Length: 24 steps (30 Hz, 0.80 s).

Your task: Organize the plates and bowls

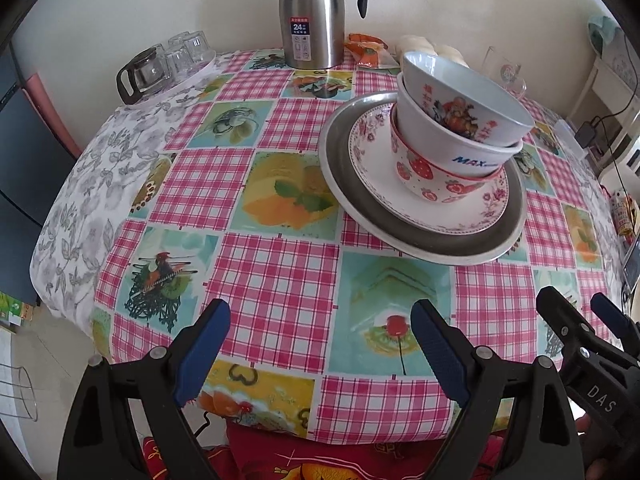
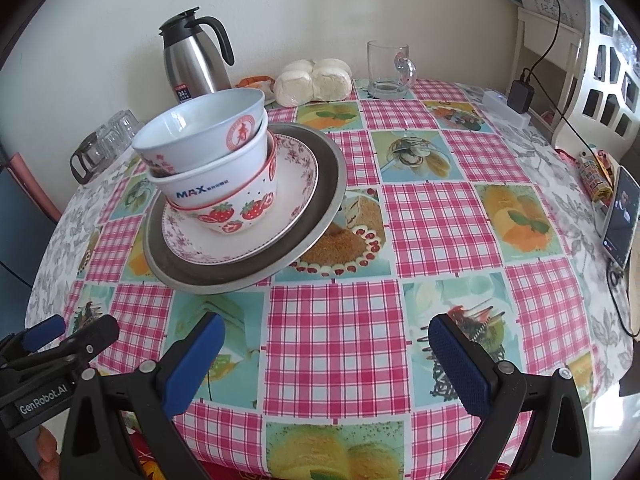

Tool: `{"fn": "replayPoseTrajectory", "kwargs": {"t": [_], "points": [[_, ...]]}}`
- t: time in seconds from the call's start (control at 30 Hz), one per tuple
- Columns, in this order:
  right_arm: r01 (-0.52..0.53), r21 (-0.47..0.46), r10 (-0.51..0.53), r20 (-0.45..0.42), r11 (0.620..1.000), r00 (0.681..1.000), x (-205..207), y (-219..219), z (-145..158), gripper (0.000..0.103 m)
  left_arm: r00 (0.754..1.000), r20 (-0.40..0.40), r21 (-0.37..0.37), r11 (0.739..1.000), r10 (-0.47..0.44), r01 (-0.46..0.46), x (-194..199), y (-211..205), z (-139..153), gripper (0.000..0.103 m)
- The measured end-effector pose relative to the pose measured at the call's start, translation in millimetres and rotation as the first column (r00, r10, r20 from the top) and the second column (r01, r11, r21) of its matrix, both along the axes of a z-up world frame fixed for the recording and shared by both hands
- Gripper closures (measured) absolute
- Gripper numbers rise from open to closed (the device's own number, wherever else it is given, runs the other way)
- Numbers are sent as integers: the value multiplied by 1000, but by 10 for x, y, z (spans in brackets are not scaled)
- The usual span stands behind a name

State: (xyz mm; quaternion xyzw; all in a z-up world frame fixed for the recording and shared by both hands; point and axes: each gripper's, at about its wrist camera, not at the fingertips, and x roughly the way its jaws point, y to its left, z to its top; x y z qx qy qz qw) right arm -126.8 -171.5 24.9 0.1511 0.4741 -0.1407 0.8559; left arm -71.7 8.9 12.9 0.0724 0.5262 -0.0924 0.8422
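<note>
One stack stands on the table. A wide metal plate [image 1: 352, 200] [image 2: 320, 184] is at the bottom, with a floral plate [image 1: 372, 160] [image 2: 292, 176] on it. Three nested bowls sit on that: a strawberry bowl [image 1: 424, 176] [image 2: 240, 212], a white "MAX" bowl [image 1: 440, 136] [image 2: 216, 184], and a tilted bowl with red print [image 1: 460, 100] [image 2: 200, 128] on top. My left gripper [image 1: 320, 344] is open and empty near the front edge, left of the stack. My right gripper [image 2: 324, 356] is open and empty, right of the stack. Each gripper shows at the edge of the other's view.
A steel thermos jug [image 1: 312, 16] [image 2: 192, 60] stands at the back. A tray with glasses and a glass pot [image 1: 168, 64] [image 2: 104, 140] is at the back left. Wrapped buns [image 2: 312, 80], a glass mug [image 2: 388, 68], a power strip [image 2: 508, 108] and a phone [image 2: 620, 216] are at the right.
</note>
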Motion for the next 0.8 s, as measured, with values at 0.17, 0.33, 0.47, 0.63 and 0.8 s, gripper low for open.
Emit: {"fn": "replayPoseTrajectory", "kwargs": {"t": [0.17, 0.33, 0.47, 0.63, 0.8], "points": [[4, 1, -3, -2, 1000, 1000, -23, -5, 5, 0, 1000, -5, 7, 1000, -2, 2, -17, -12, -7, 11], [3, 1, -3, -2, 1000, 1000, -27, -9, 8, 0, 1000, -18, 20, 1000, 8, -8, -5, 2, -37, 11], [3, 1, -3, -6, 1000, 1000, -31, 1, 7, 0, 1000, -20, 19, 1000, 9, -9, -3, 7, -40, 11], [0, 1, 0, -9, 1000, 1000, -27, 2, 2, 0, 999, -30, 13, 1000, 12, -12, 10, 16, -56, 11], [-1, 0, 1, -10, 1000, 1000, -22, 0, 2, 0, 999, -38, 9, 1000, 22, -22, 32, 33, -66, 11]]}}
